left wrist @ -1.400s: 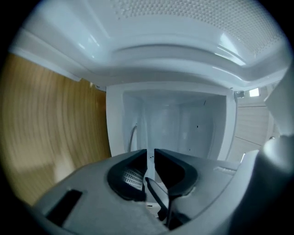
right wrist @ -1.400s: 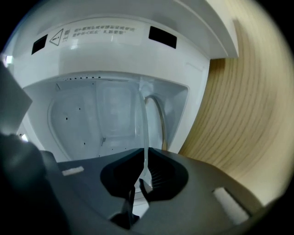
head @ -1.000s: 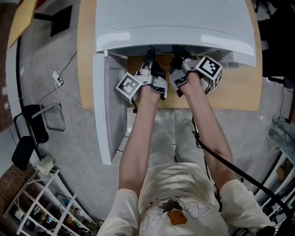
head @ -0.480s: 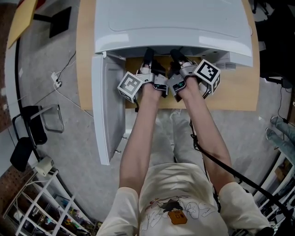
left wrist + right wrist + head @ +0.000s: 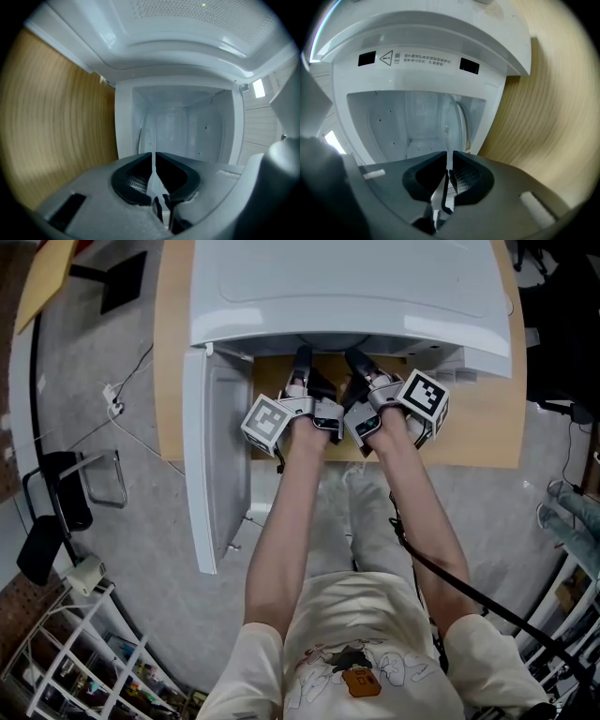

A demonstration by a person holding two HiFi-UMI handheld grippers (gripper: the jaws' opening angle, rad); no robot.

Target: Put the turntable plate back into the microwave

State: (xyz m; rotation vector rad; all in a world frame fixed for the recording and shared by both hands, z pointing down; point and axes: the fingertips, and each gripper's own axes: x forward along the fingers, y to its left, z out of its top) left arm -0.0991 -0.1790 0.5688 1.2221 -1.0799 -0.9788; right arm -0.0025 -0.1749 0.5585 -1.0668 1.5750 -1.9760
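From the head view, your two forearms reach forward side by side to the white microwave [image 5: 347, 287]. It sits on a wooden table [image 5: 469, 418] with its door [image 5: 217, 456] swung open to your left. The left gripper [image 5: 302, 360] and the right gripper [image 5: 360, 362] sit close together at the oven's mouth, their tips under its front edge. The plate can't be made out from up here.

In the left gripper view, the jaws of your left gripper [image 5: 153, 158] are pinched nearly together on the rim of the clear glass turntable plate [image 5: 152, 136]. The glass shows edge-on as a thin pale line between the pads (it fills the only sliver of gap). The plate runs forward into the white cavity [image 5: 206, 122]. Whether it touches the cavity floor, I cannot tell.

In the right gripper view, your right gripper [image 5: 449, 158] is likewise clamped on the plate's edge. The plate's curved rim shows inside the cavity, below a warning label [image 5: 417, 58] on the front frame.
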